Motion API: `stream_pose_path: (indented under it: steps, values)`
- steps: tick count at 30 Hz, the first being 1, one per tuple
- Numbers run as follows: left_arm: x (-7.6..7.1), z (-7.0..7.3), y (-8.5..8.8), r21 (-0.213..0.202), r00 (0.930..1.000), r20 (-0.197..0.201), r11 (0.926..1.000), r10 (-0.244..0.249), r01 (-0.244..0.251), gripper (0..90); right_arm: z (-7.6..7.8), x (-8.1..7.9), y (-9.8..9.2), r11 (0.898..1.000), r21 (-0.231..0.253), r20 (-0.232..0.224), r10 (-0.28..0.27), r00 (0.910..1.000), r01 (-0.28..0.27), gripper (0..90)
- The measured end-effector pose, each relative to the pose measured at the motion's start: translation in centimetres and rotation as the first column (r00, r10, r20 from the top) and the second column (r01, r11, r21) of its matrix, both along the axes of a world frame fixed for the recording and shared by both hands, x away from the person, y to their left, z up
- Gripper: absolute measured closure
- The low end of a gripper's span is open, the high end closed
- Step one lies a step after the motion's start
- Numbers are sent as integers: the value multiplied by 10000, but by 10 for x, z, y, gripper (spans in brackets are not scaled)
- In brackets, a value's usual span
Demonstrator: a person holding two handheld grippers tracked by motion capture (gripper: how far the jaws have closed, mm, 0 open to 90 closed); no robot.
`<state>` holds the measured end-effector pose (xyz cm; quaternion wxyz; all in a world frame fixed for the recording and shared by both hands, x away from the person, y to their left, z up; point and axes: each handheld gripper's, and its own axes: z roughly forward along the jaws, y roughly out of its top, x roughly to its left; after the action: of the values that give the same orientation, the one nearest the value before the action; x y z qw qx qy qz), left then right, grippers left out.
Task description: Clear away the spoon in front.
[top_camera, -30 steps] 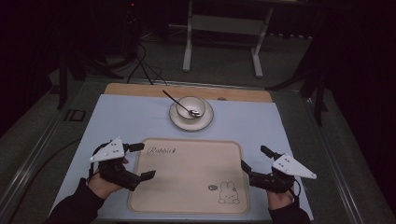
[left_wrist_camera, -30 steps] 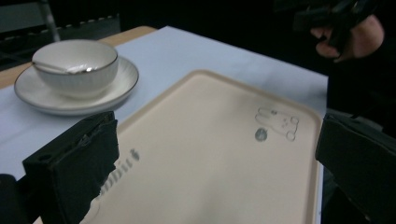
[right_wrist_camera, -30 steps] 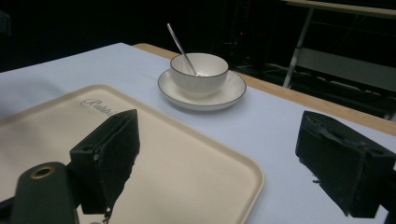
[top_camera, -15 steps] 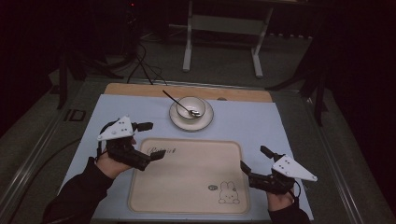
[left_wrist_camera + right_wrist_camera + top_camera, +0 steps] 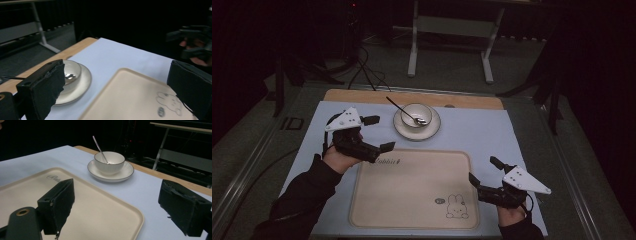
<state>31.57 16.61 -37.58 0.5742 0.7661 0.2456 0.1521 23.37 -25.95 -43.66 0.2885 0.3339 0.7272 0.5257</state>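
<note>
A white bowl [image 5: 416,116] with a metal spoon [image 5: 399,107] leaning in it stands on a white saucer [image 5: 432,131] at the back middle of the pale blue mat. In front of it lies a cream tray [image 5: 412,190] with a bunny drawing, nothing on it. My left gripper [image 5: 382,133] hovers open just left of the saucer, over the tray's far left corner. At the tray's right edge my right gripper [image 5: 483,170] is open, low and empty. The left gripper view has the bowl [image 5: 71,72] close ahead; the right gripper view has the bowl [image 5: 110,161] and spoon [image 5: 100,148] beyond the tray [image 5: 50,195].
The blue mat [image 5: 512,140] covers a wooden table [image 5: 362,95] whose far edge runs behind the saucer. A metal stand [image 5: 449,30] and cables lie on the dark floor beyond. My right gripper [image 5: 195,42] appears at far right in the left gripper view.
My left gripper has lifted and moved forward and right, from the tray's left side toward the saucer. The right gripper has stayed put.
</note>
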Motion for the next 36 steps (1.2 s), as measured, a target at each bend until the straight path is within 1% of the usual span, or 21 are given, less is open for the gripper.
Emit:
stream_pose_path:
  steps: [1, 2, 4, 7, 9, 13, 15, 17, 18, 19, 21, 22, 23, 24, 25, 26, 28, 30, 32, 33, 36]
  values:
    - [2, 0, 0, -65, 9999, 33, 9999, 158, -158, 27, 0, 0, 0, 10000, -4, 16, -12, 10000, 12, 135]
    - [4, 0, 0, -85, 9998, 42, 9997, 211, -211, 35, 0, 0, 0, 10000, -16, 44, -25, 10000, 25, 135]
    - [10, -1, 0, -238, 9994, -103, 9992, 330, -332, 39, 0, -1, 0, 10000, 20, 58, -51, 10000, 51, 134]
    - [19, -3, -2, -217, 9980, -260, 9981, 569, -575, 39, 1, -1, 0, 10000, 28, 117, -58, 9999, 57, 134]
    - [25, -5, -2, -345, 9962, -487, 9967, 715, -732, 39, 1, -1, 0, 10000, 11, 110, -60, 9999, 60, 135]
    - [37, -9, -3, -345, 9919, -727, 9936, 1044, -1071, 44, 0, -1, 1, 10000, 17, 65, -26, 10000, 26, 135]
    - [43, -11, -3, -238, 9893, -777, 9918, 1233, -1255, 45, 0, -1, 1, 10000, 21, 68, -29, 10000, 29, 134]
    - [48, -14, -4, -206, 9864, -917, 9901, 1366, -1390, 53, 0, -1, 0, 10000, 40, 73, -8, 10000, 8, 134]
    - [51, -15, -4, -203, 9834, -999, 9878, 1517, -1544, 53, 0, -1, 0, 10000, 60, 75, 5, 10000, -5, 134]
    - [55, -17, -4, -215, 9819, -1104, 9874, 1537, -1569, 55, 0, -1, 0, 10000, 64, 72, 5, 10000, -6, 134]
    - [60, -21, -4, -246, 9762, -1273, 9833, 1757, -1802, 64, 0, -1, 1, 10000, 69, 65, 16, 10000, -17, 134]
    - [64, -24, -4, -288, 9742, -1397, 9827, 1770, -1827, 70, 0, -1, 1, 10000, 65, 66, 29, 10000, -29, 135]
    - [67, -26, -4, -323, 9709, -1501, 9806, 1864, -1932, 72, 0, -1, 1, 10000, 53, 78, 30, 10000, -30, 134]
    - [70, -29, -3, -400, 9693, -1666, 9810, 1806, -1896, 83, 0, -1, 1, 10000, 56, 80, 34, 10000, -34, 135]
    - [74, -32, -3, -462, 9665, -1811, 9801, 1818, -1931, 91, 0, -1, 1, 10000, 62, 80, 38, 10000, -38, 134]
    - [77, -35, -4, -509, 9620, -1944, 9775, 1915, -2048, 99, 0, -1, 1, 10000, 60, 81, 24, 10000, -24, 135]
    - [82, -40, -4, -589, 9567, -2160, 9754, 1953, -2124, 104, 0, -1, 1, 10000, 77, 81, 50, 10000, -51, 134]
    - [87, -44, -4, -659, 9519, -2261, 9717, 2068, -2268, 131, 0, -1, 1, 9999, 78, 77, 62, 10000, -63, 134]
    - [93, -49, -4, -821, 9436, -2526, 9669, 2141, -2414, 131, 0, -1, 1, 9999, 77, 83, 68, 9999, -69, 134]
    - [96, -51, -3, -866, 9403, -2584, 9641, 2216, -2510, 136, 0, -2, 1, 9999, 67, 81, 92, 9999, -93, 134]
    - [105, -57, -2, -1078, 9253, -2976, 9547, 2351, -2772, 141, 1, -2, 2, 9999, 38, 114, 147, 9998, -148, 134]
